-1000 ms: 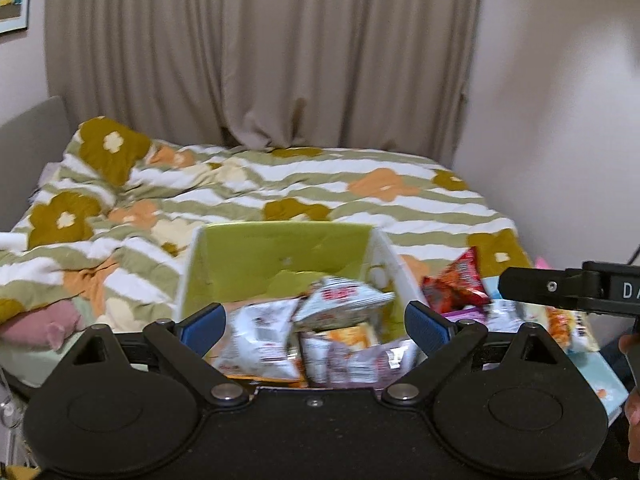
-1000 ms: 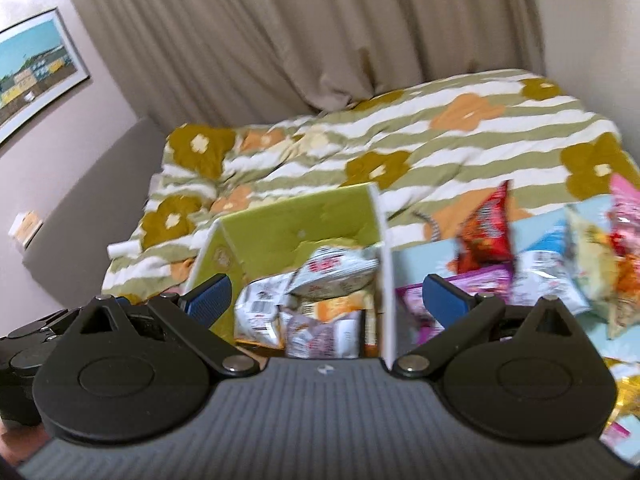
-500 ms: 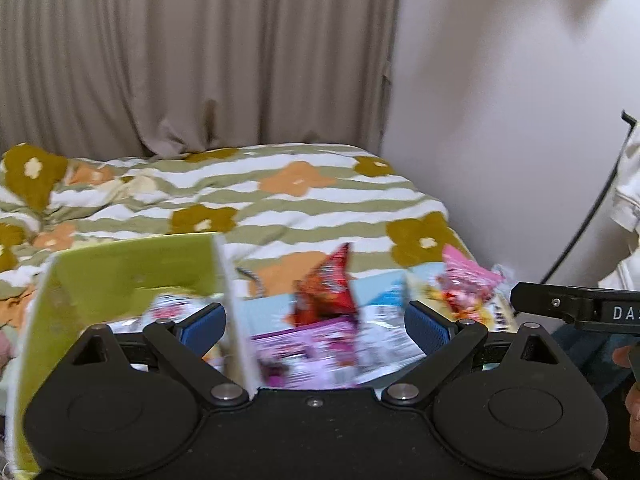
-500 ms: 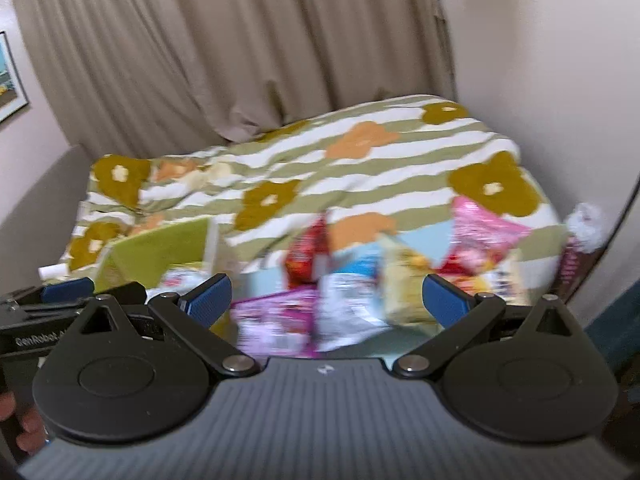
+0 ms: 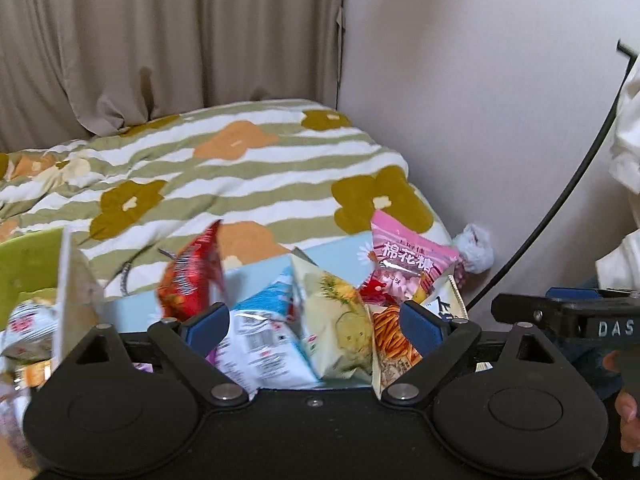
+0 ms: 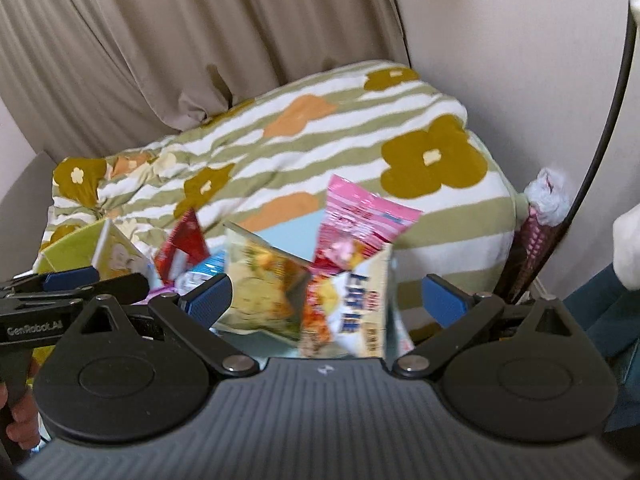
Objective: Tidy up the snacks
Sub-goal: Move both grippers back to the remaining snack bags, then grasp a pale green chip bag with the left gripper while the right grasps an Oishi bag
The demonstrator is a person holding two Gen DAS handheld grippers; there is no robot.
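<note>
A heap of snack bags lies on a light blue surface by the bed: a red bag, a blue and white bag, a pale yellow chip bag and a pink marshmallow bag. The green box with snacks in it is at the left edge. My left gripper is open and empty, above the near side of the heap. My right gripper is open and empty, facing the yellow chip bag and the pink bag. The green box is at its left.
A bed with a green striped flower quilt lies behind the snacks. Beige curtains hang behind it, and a white wall is on the right. A black cable runs down the wall. The right gripper's body shows at the left view's right edge.
Both grippers have swung to the right, from the green box to the heap of loose snack bags. Both have stayed open and empty.
</note>
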